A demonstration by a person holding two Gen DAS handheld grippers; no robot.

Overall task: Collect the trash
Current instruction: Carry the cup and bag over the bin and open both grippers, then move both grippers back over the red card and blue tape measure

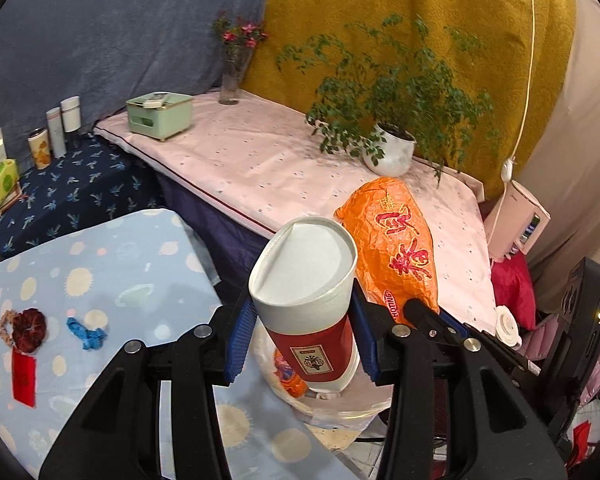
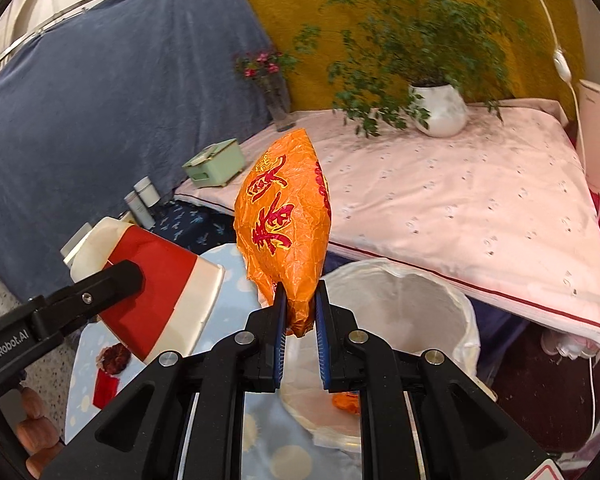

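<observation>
Trash is in both of your tools right now. Your left gripper point(image 1: 302, 336) has its blue pads point(image 1: 239, 334) pressed against the sides of a paper cup point(image 1: 306, 280), red-banded with a white rim, squeezed into an oval at the mouth; the cup stands upright between the fingers, mouth facing up and away from you. Your right gripper point(image 2: 300, 332) is closed almost fully on the lower end of a crumpled orange wrapper point(image 2: 284, 220) with red characters, which rises straight up from the narrow gap between the pads.

From the right wrist view, the lined bin point(image 2: 466, 312) sits just ahead of and below your right fingertips, its white liner folded over the rim and a scrap of orange lying inside. The cup in your left tool point(image 2: 156, 296) shows to the left of your right gripper, tilted, with the wrapper close beside it.

From the left wrist view, the wrapper point(image 1: 396, 248) stands just to the right of the cup, nearly touching it. Below and to the left of your left gripper lies the light blue patterned cloth point(image 1: 112, 264), with a dark red scrunchie point(image 1: 28, 326), a blue scrap point(image 1: 85, 331) and a red packet point(image 1: 23, 378) on it. Farther ahead, a potted plant point(image 1: 390, 152) and a green box point(image 1: 159, 116) rest on the pink cloth point(image 1: 260, 168)
</observation>
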